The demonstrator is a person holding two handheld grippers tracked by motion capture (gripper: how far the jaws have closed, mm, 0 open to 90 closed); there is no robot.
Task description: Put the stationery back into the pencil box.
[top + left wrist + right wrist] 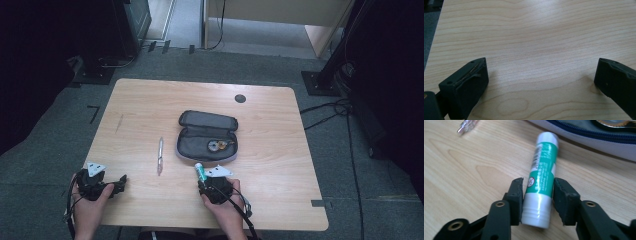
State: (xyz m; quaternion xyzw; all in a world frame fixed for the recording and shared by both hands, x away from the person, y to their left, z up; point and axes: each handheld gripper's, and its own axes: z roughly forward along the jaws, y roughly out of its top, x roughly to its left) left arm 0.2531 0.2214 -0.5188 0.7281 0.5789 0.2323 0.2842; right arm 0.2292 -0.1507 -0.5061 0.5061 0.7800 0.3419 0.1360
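Observation:
A white and green glue stick (542, 170) lies on the wooden table (150, 100), just in front of the open grey pencil case (200, 131). My right gripper (538, 182) is shut on its lower half, one pad against each side. In the high view the glue stick (200, 172) pokes out ahead of the right gripper (202, 181) near the table's front edge. My left gripper (541, 72) stands open over bare wood with nothing between its fingers; in the high view the left gripper (121, 181) sits at the front left corner.
A clear pen (160, 155) lies left of the case, and its tip (467, 126) is near the glue stick. Small round items (217, 145) lie inside the case, whose rim (599, 140) is close ahead. A dark grommet (240, 98) sits at the table's back.

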